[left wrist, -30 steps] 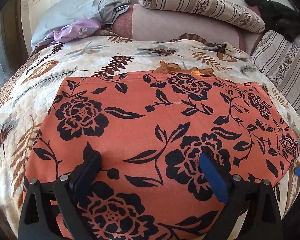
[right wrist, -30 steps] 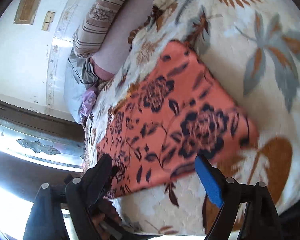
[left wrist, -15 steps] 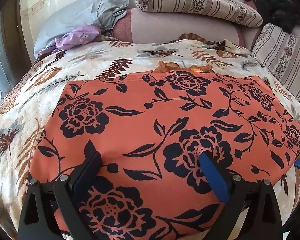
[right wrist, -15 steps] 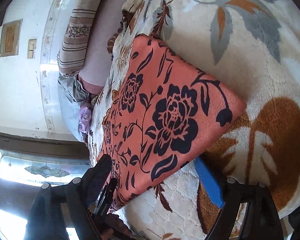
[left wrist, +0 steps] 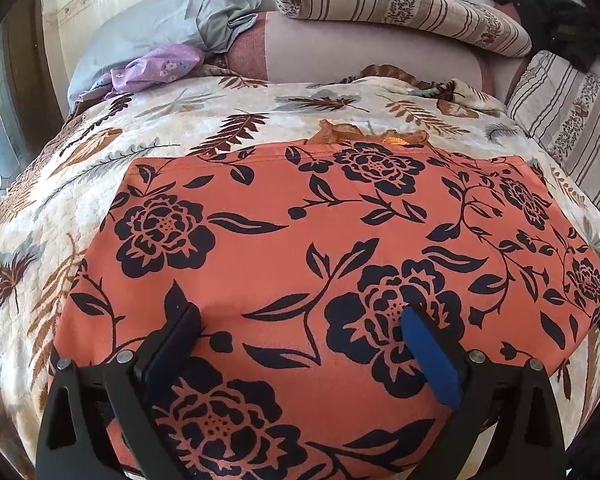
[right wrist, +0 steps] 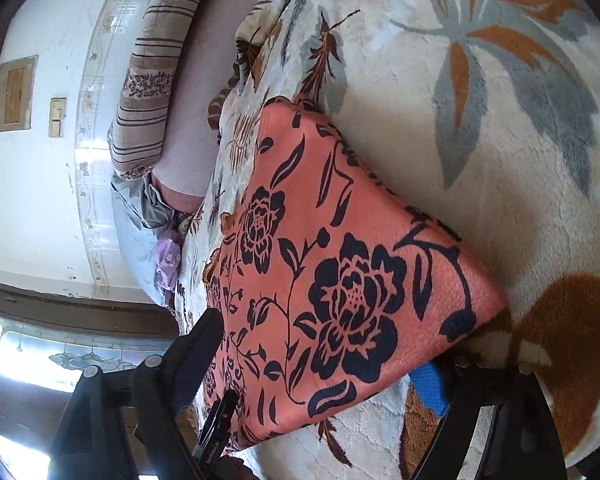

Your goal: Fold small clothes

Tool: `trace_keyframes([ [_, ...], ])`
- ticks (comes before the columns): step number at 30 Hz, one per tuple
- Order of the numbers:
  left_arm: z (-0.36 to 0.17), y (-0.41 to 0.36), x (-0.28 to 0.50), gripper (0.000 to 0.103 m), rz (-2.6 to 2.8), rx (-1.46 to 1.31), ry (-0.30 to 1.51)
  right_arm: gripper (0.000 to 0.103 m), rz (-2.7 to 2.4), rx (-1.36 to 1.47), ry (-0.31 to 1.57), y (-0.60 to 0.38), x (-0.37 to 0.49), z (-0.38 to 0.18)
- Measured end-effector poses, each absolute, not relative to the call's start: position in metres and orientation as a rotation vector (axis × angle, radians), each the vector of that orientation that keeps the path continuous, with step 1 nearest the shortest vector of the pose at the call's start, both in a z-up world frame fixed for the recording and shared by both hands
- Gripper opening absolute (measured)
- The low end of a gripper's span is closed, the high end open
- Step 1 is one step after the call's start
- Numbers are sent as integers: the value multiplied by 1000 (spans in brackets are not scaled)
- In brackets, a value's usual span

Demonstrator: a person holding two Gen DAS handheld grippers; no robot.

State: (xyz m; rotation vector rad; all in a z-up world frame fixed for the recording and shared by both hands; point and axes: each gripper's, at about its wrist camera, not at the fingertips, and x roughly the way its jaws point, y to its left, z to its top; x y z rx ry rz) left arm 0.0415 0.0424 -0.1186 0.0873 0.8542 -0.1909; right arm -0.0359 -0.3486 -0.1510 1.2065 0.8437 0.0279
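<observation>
Left wrist view shows the cloth [left wrist: 340, 264] lying flat on the bed [left wrist: 72, 216], filling the middle. Our left gripper [left wrist: 300, 328] is wide, resting over its near edge at 6 o'clock. Our right gripper [right wrist: 320, 360] is wide around the corner. We should pinch both edges together, then lift evenly.
</observation>
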Motion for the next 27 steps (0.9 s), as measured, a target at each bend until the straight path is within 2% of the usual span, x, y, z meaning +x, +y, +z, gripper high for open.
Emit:
trace_keyframes([
  [7, -122, 40, 37, 102, -181, 110, 816, 84, 48, 960, 896, -331, -28, -140],
  [16, -111, 35, 33, 102, -176, 118, 830, 84, 133, 1053, 833, -342, -38, -151],
  [21, -83, 26, 26, 102, -210, 55, 744, 84, 170, 1073, 820, -344, -41, -153],
  [23, -95, 16, 36, 102, -212, 94, 799, 84, 179, 1077, 825, -344, -41, -154],
  [25, -127, 7, 52, 103, -190, 150, 946, 84, 188, 1089, 833, -345, -40, -154],
  [27, -125, 5, 46, 103, -187, 167, 876, 84, 203, 1099, 843, -347, -40, -155],
])
